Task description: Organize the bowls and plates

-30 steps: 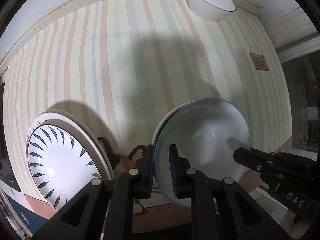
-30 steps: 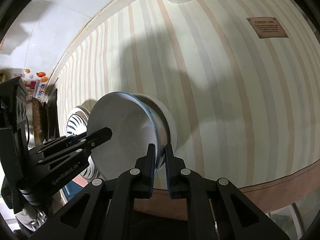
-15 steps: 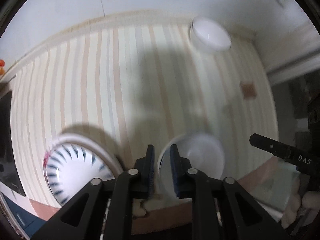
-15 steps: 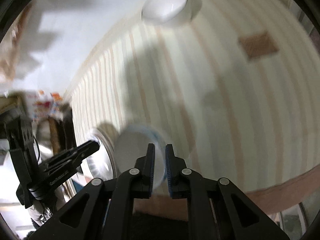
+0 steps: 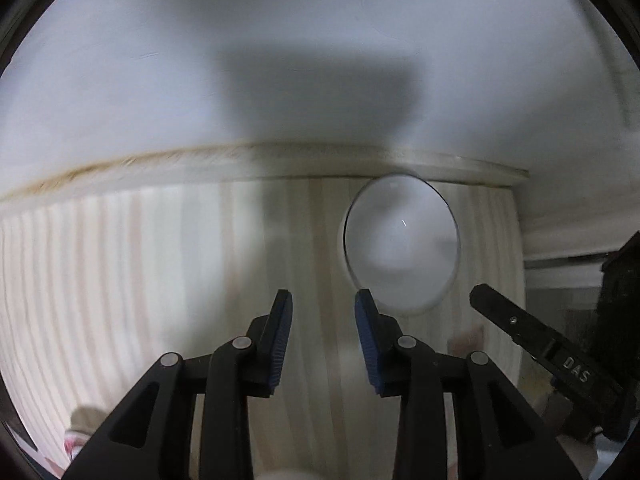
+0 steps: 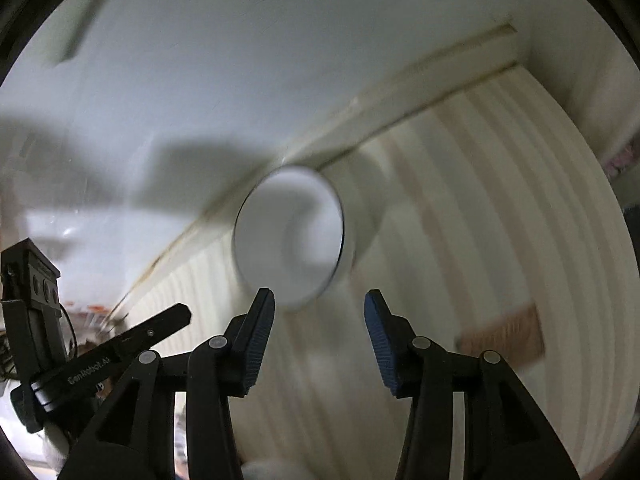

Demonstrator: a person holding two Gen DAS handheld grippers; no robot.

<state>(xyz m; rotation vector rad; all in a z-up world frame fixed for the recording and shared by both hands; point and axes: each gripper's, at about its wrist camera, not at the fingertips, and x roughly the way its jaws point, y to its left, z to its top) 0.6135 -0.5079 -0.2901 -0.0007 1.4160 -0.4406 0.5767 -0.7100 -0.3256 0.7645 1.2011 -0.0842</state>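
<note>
Left gripper (image 5: 323, 336): jaws standing partly apart, just been opening, nothing between the blue pads, only striped cloth showing through the gap.
Right gripper (image 6: 319, 338): jaws wider apart than the left pair, also just been opening, and empty; bare stripes in the gap.
White bowl (image 5: 401, 245): there it is, ahead of the left jaws and a touch to their right, sitting upright on the tabletop close to the far edge by the wall; the near rim is near the right pad's tip but I cannot tell if it touches.
Same bowl, right view (image 6: 290, 236): just ahead of the right jaws and slightly to their left, mouth facing the camera, smeared by motion blur; clear of both pads.
Tabletop (image 5: 120, 280): covered in a cream cloth with pale pink and grey stripes, running under both pairs of jaws.
Wall (image 5: 280, 40): plain white, beyond the bowl, with a broad dark shadow across it.
Brown label (image 6: 502, 334): a small patch on the cloth, off to the right of the right jaws, too blurred to read.
Other gripper in shot: the right one pokes in at the right of the left view, lettering on its finger; the left one sits at the far left of the right view, well apart from the bowl.
Sharpness: both views are soft, fine detail lost.
</note>
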